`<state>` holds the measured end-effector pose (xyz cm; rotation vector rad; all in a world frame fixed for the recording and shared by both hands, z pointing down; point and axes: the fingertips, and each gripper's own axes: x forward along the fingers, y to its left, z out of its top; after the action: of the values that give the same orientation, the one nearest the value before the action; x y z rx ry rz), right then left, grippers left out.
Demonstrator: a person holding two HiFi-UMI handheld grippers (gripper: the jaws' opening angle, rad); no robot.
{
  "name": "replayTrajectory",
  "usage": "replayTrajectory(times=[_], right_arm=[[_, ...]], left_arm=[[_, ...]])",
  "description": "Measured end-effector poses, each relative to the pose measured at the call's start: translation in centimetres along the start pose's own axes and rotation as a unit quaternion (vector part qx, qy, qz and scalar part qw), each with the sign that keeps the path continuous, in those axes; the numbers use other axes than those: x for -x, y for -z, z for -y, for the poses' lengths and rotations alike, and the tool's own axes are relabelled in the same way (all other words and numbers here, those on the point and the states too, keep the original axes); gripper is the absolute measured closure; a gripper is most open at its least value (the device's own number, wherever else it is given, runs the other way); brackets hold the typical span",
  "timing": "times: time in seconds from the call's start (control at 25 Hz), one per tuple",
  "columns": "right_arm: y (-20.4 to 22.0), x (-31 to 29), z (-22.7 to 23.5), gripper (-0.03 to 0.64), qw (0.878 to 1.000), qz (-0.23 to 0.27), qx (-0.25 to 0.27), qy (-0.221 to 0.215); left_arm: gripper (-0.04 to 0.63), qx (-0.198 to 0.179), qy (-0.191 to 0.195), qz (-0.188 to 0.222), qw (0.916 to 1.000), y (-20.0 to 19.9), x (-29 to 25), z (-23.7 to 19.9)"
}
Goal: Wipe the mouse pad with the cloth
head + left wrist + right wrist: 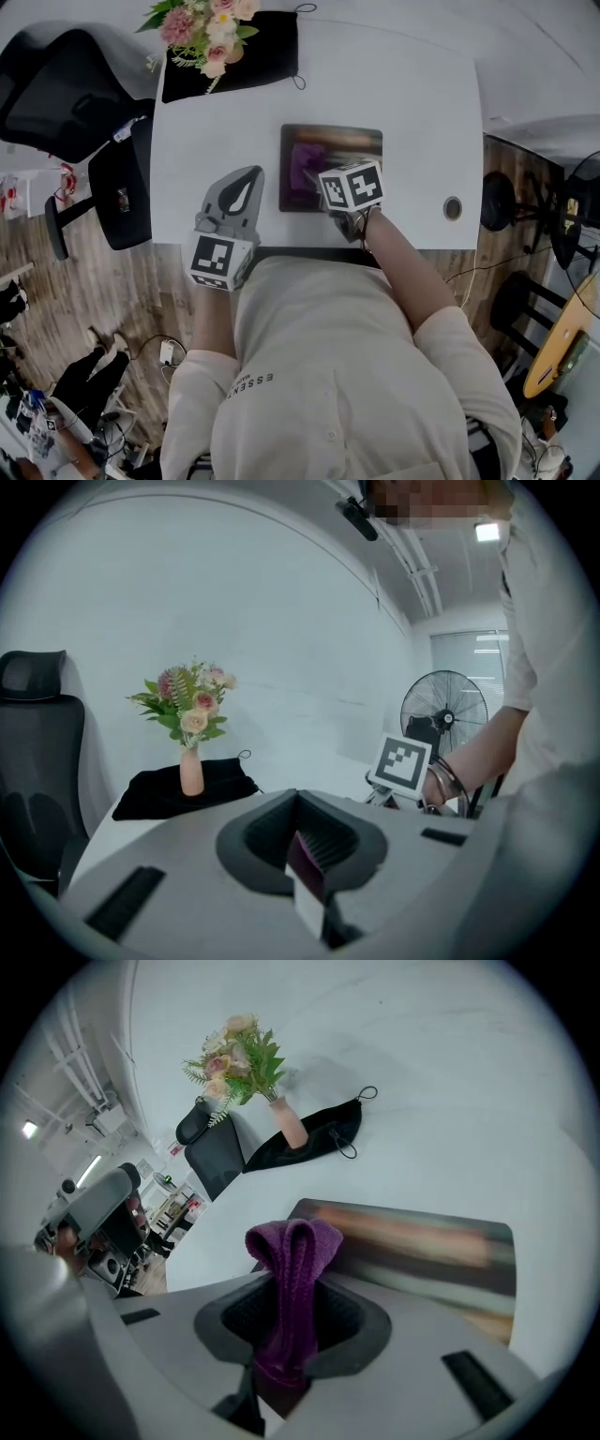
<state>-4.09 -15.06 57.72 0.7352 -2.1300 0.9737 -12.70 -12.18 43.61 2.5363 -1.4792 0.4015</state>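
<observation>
A dark rectangular mouse pad (347,141) lies on the white table (422,112), just ahead of the person. A folded purple cloth (303,167) rests on the pad's left part, and my right gripper (328,187) is shut on it. In the right gripper view the cloth (292,1241) sticks up between the jaws of my right gripper (291,1312), with the pad (422,1241) right behind. My left gripper (248,180) hovers over bare table left of the pad. In the left gripper view my left gripper (305,846) has its jaws together and nothing held between them.
A vase of flowers (208,33) stands on a black cloth (258,61) at the table's far left. A black office chair (66,94) sits left of the table. A cable hole (453,207) is near the right front edge. A floor fan (443,710) stands to the right.
</observation>
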Motion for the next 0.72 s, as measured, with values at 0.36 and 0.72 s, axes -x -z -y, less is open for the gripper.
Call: replayTrajectory(times=[0.36,0.72], right_arm=[[1.9,3.8,4.5,0.512,0.999,0.002,-0.009,0.041],[4.0,7.6,9.5,0.512,0.996,0.016,-0.044,0.071]], left_arm=[[0.595,-0.010,0.042,0.012,0.9990,-1.9,-2.9,2.8],[0.595,-0.035,0.091,0.006,0.9953,-2.2,-5.9,6.4]])
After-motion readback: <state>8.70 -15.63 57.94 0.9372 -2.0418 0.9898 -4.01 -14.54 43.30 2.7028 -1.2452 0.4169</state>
